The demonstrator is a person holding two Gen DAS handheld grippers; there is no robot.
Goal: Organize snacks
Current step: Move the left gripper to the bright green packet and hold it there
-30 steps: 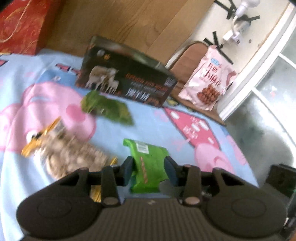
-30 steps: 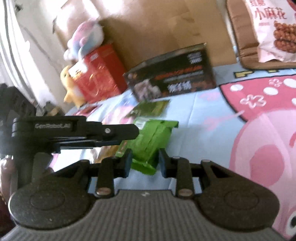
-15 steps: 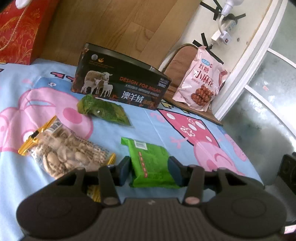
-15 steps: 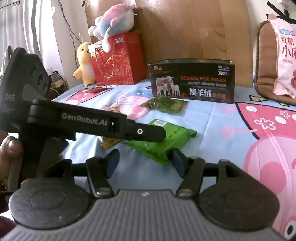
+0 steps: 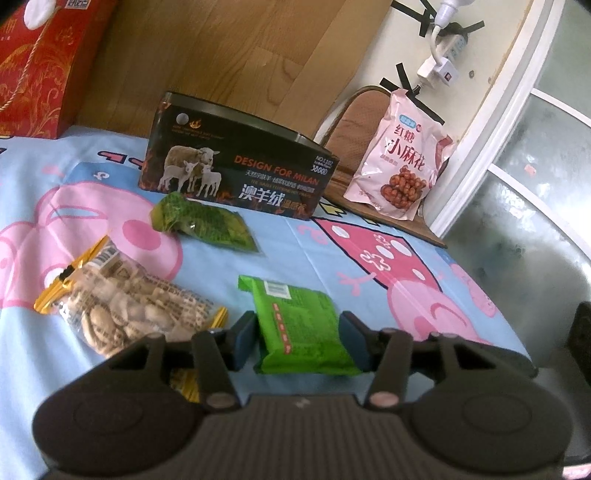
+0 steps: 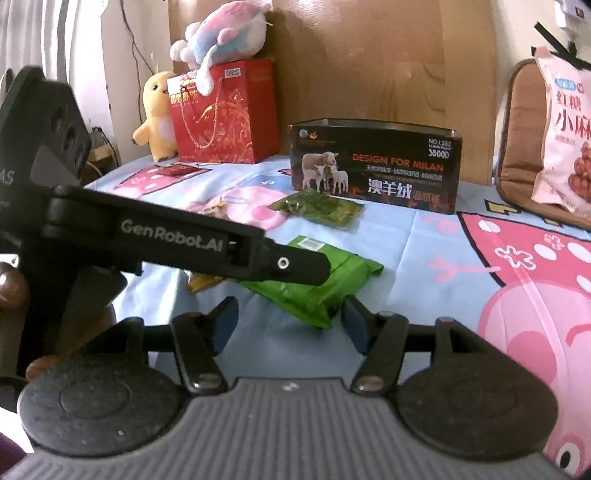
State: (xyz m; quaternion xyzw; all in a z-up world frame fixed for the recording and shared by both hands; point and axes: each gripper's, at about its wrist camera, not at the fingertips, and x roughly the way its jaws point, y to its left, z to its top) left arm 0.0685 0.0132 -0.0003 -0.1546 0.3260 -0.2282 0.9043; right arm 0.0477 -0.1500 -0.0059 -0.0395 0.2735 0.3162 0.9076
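A bright green snack pack [image 5: 301, 325] lies flat on the blue cartoon cloth [image 5: 288, 254]. My left gripper [image 5: 301, 341] is open, its fingers either side of the pack's near end without squeezing it. In the right wrist view the same pack [image 6: 314, 288] lies just beyond my open, empty right gripper [image 6: 290, 325], with the left gripper's black finger [image 6: 295, 264] over it. A dark green pouch [image 5: 207, 223] and a clear bag of biscuits [image 5: 129, 310] lie to the left. A dark open tin box [image 5: 236, 177] stands behind them.
A pink snack bag [image 5: 400, 162] leans on a brown cushion [image 5: 358, 125] at the back right. A red gift bag [image 6: 225, 114] with plush toys [image 6: 218, 29] stands at the back left. The bed edge drops off at right [image 5: 517, 295].
Both grippers opened wider and drew back slightly. The green pack, held a second ago by the left gripper, now lies released on the cloth.
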